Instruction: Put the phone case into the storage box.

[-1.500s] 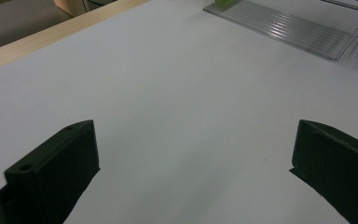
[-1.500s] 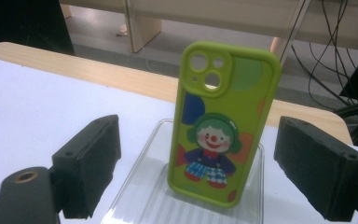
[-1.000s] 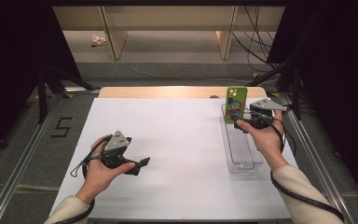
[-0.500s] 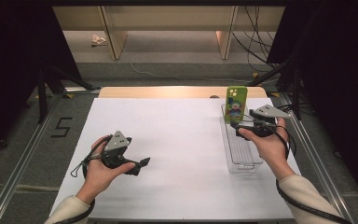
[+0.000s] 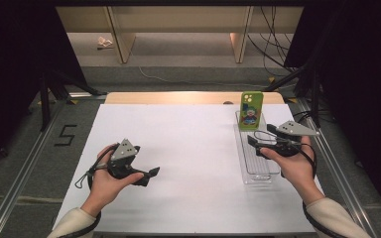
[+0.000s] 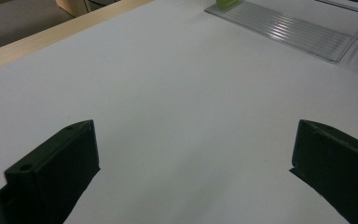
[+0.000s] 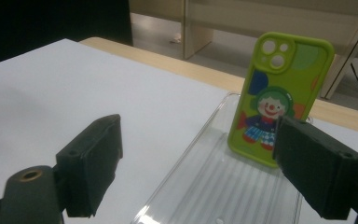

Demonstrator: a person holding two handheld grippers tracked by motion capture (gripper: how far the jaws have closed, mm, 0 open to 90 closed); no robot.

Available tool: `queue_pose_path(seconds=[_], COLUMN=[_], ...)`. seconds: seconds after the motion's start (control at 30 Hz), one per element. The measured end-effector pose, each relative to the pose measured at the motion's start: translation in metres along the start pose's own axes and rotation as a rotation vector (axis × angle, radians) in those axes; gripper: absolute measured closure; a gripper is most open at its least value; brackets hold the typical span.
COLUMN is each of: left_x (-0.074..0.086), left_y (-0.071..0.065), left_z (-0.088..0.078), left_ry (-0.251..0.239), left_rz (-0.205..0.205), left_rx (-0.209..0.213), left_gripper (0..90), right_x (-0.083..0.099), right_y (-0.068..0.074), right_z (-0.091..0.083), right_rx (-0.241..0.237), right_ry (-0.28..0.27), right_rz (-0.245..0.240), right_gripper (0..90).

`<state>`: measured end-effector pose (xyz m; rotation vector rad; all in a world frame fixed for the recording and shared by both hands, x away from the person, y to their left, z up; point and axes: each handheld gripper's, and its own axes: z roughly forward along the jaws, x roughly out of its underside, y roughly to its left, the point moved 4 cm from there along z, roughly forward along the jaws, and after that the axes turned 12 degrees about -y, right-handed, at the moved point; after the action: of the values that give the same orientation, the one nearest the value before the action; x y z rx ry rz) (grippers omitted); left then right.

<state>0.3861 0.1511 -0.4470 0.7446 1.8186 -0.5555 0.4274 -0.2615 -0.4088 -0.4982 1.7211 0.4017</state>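
Observation:
A green phone case (image 5: 251, 110) (image 7: 279, 95) with a clown picture stands upright at the far end of a clear ribbed plastic tray (image 5: 258, 158) (image 7: 223, 186) on the right of the white table. My right gripper (image 5: 252, 141) (image 7: 198, 170) hovers over the tray a little short of the case, jaws open with nothing between them. My left gripper (image 5: 154, 172) (image 6: 193, 168) rests low over the white surface at the near left, jaws wide open and empty. The tray's corner (image 6: 303, 32) lies far ahead in the left gripper view.
The white sheet (image 5: 188, 148) covers most of the table, with a strip of bare wood (image 5: 178, 97) along its far edge. Metal rails (image 5: 25, 163) run along both sides. Cables (image 5: 278, 54) lie on the floor beyond the table.
My right gripper has drawn back from the phone case toward the near right, over the tray. The left hand has stayed where it was.

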Motion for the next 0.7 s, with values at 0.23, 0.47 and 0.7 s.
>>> queue_pose_path(seconds=[0.23,0.47,0.7], left_x=[0.0,0.0,-0.001], left_y=[0.001,0.0,0.001], left_z=[-0.001,-0.001,-0.002], left_ry=[0.002,0.001,-0.006], left_rz=[0.002,0.003,-0.001], left_rx=[-0.005,-0.005,-0.01], left_gripper=[0.1,0.1,0.1], right_x=[0.006,0.01,0.015], right_y=[0.003,0.006,0.009], right_z=[-0.011,-0.022,-0.03], right_rx=[-0.019,-0.045,-0.064], right_ry=[0.002,-0.019,-0.029], right_rz=[0.006,0.01,0.009], right_gripper=[18.0,17.9,17.9])
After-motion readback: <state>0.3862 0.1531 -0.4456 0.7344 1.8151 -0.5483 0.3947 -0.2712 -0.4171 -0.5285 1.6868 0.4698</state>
